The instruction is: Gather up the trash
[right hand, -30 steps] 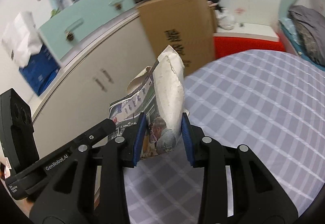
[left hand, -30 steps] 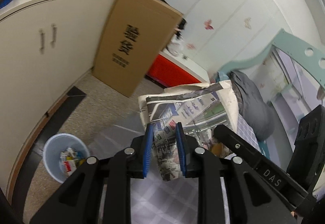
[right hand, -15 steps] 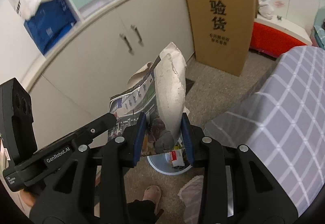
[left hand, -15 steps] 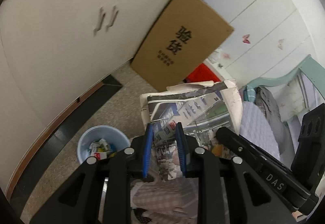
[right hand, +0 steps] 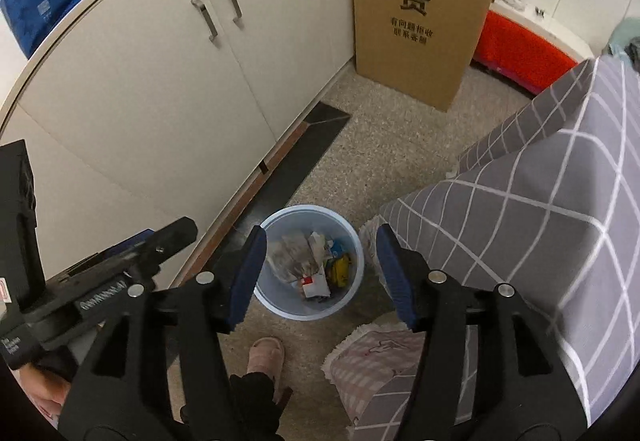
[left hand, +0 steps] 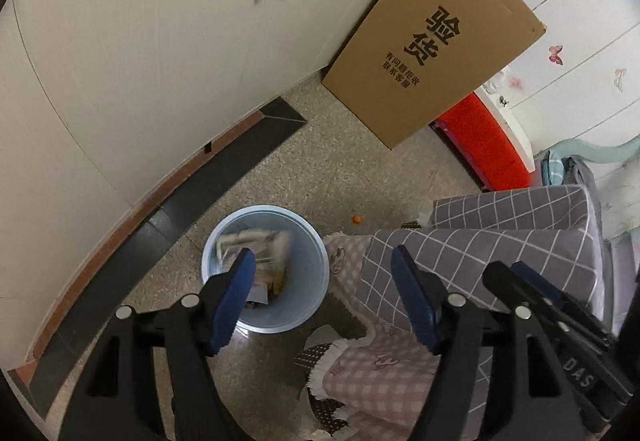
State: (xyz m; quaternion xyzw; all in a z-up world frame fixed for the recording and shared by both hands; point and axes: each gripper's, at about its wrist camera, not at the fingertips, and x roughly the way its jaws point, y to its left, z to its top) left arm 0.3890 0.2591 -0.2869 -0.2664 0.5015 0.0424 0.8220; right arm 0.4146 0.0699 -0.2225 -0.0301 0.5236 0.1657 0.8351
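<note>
Blue bin (right hand: pixel 309 261) sits on the floor by the bed (right hand: pixel 540 209), w/ the newspaper (right hand: pixel 294 252) inside it on other trash. Your left claw (left hand: pixel 323 295) & right claw (right hand: pixel 319 273) both hang wide apart over it, holding nothing.

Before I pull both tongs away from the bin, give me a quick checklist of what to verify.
1. Left tongs open and empty: ok.
2. Right tongs open and empty: ok.
3. Newspaper inside the blue bin, not on the floor: ok.
4. Bin upright: ok.
5. Nothing hanging over the bin rim: ok in the right wrist view; the left one is blurred.
6. Floor free of stray trash: not ok, a small orange bit lies near the bin.
</note>
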